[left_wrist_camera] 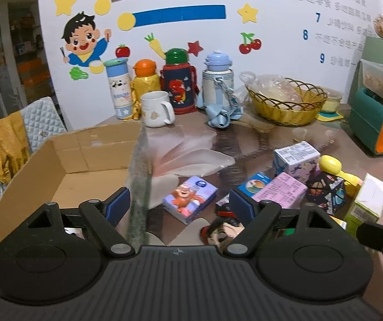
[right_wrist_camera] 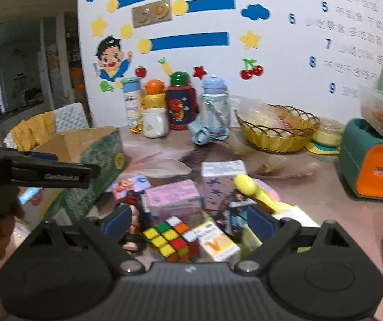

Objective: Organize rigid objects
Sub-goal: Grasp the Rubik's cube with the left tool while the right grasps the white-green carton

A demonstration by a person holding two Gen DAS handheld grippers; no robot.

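both grippers' fingers (left_wrist_camera: 117,204) (right_wrist_camera: 259,220) wide apart

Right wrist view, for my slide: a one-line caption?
Open right tongs hover over a puzzle cube among small boxes.

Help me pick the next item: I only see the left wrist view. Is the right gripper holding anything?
Observer: No. The right gripper is open and empty. A multicoloured plastic puzzle cube lies just ahead, between its fingers and untouched.
Operator: Is anything crowding that cube?
Observer: Yes, a small white-and-orange cardboard carton lies right beside it on the right. I cannot tell whether they touch.
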